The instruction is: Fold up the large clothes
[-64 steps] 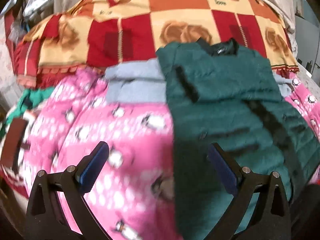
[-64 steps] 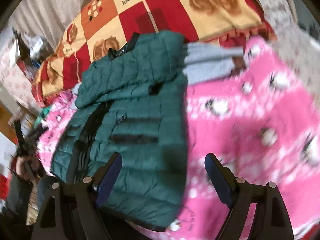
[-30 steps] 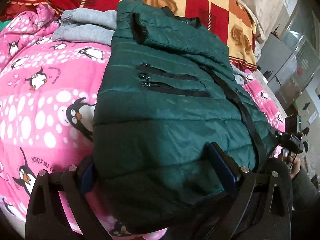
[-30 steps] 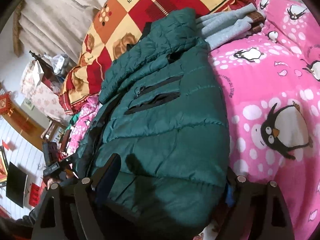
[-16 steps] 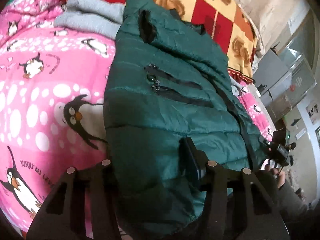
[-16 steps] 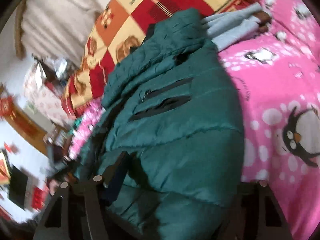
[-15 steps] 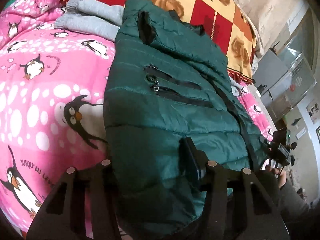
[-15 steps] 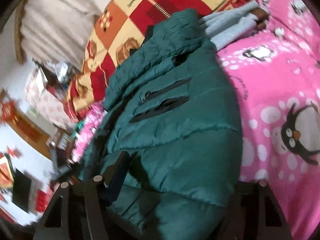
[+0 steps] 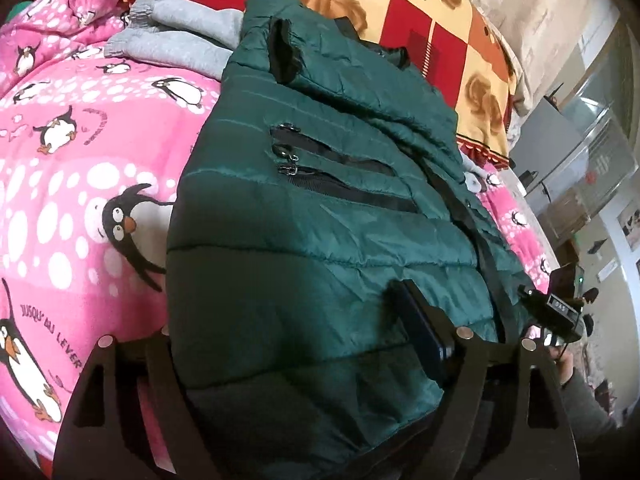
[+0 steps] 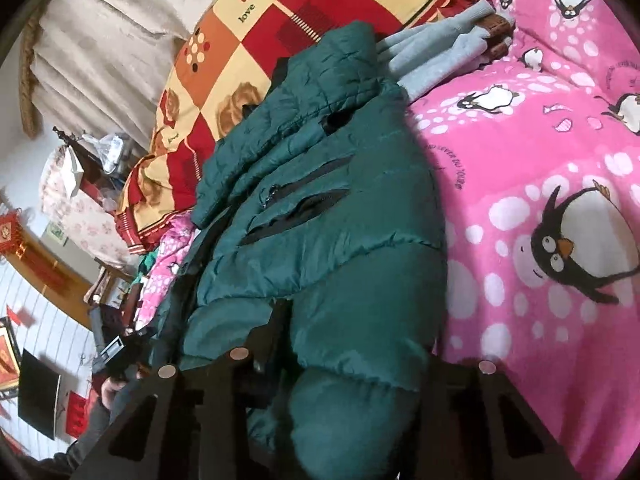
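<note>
The green puffer jacket [image 9: 320,208] lay on the pink penguin blanket [image 9: 80,184], hem toward both grippers. The right gripper [image 10: 352,360] was closing on bunched hem; the left gripper [image 9: 288,320], hem between its jaws, was opening. That uneven hold could drag the slippery jacket askew and spoil the fold

Quilted jacket [image 9: 320,248] slightly glossy, penguin blanket [image 9: 80,152] soft fleece

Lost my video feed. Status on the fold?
Left tool opening, right tool closing, both around the green jacket hem. Jacket flat on pink blanket. Grey garment beside collar.
</note>
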Tool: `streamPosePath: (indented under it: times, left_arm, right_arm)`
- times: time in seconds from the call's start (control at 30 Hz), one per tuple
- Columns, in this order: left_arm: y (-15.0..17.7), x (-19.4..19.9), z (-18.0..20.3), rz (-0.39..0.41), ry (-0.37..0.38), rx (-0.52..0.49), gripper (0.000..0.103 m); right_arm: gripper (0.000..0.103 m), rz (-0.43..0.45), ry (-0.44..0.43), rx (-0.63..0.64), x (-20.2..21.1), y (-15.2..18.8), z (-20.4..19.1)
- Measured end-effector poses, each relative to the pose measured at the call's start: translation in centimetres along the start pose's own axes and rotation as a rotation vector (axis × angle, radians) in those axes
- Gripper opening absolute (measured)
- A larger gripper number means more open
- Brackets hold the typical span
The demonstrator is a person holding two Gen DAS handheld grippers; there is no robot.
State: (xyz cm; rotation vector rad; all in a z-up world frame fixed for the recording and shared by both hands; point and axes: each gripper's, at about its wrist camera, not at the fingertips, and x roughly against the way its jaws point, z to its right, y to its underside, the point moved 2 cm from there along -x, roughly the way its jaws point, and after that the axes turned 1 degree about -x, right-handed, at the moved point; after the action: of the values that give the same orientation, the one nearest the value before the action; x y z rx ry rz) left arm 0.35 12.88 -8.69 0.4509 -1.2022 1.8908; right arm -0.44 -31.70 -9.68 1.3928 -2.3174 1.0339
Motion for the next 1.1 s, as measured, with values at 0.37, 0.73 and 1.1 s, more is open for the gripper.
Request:
streamPosePath:
  times: [0.37,0.73,1.1]
  left_arm:
    - [-0.4,0.8,-1.0,0.034,-0.099,0.103,0.030]
    - [-2.5,8.3,0.4,0.130,-0.040,0.107,0.012]
    - [2.5,13.2,3.2,0.067,-0.049,0.038,0.012]
  right_arm:
    - [0.024,-0.003,0.068,0.101,0.8,-0.9,-2.6]
    - [0.017,0.115,-0.001,0.207,5.8,-1.2,-8.5]
    - [0.017,0.110,-0.115,0.051,11.1,2.0,-9.2]
